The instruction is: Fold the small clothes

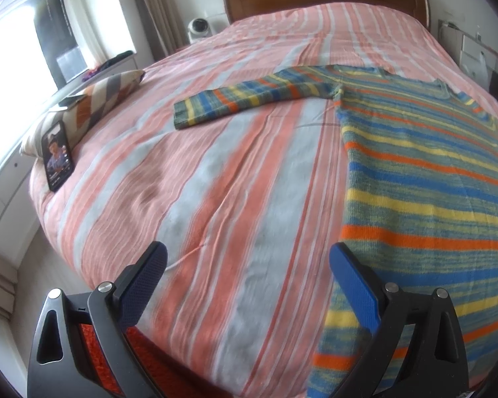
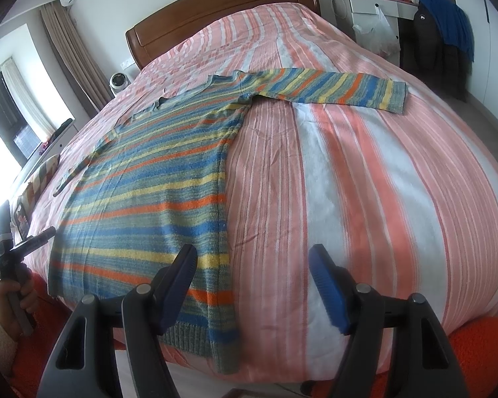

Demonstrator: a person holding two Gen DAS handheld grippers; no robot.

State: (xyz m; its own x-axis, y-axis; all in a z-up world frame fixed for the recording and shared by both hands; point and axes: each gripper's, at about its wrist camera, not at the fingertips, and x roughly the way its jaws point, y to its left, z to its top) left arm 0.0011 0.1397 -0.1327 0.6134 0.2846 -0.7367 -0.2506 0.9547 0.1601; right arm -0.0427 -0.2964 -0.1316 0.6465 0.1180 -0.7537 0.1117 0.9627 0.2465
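Sweater [image 2: 156, 192] is lying flat on the bed [image 2: 365, 182], spread out and face down or face up, hard to call, with its long axis running from the hem at the near edge away toward the headboard [image 2: 215, 6]. Both sleeves are reaching straight out sideways, one [image 1: 249, 99] to the left, the other [image 2: 335, 91] to the right.

Right hand-held gripper [image 2: 252, 288] is hovering at the near edge with its jaws spread wide and nothing between them. Its left finger is sitting over the sweater's near right corner, its right finger over bare bedspread, so the sweater's side edge is running up right between them.

Left hand-held gripper [image 1: 247, 285] is also gaping wide and empty, hanging at the sweater's left side edge; the knit is lying to its right, under the right finger, with open bedspread ahead.

So each side is being covered by its own arm, and neither is touching cloth as far as I can tell. The sleeves are lying well ahead of both, up near the far end. A phone [image 1: 58, 154] and pillow [image 1: 93, 102] are sitting off at the bed's left edge, clear of the fold.
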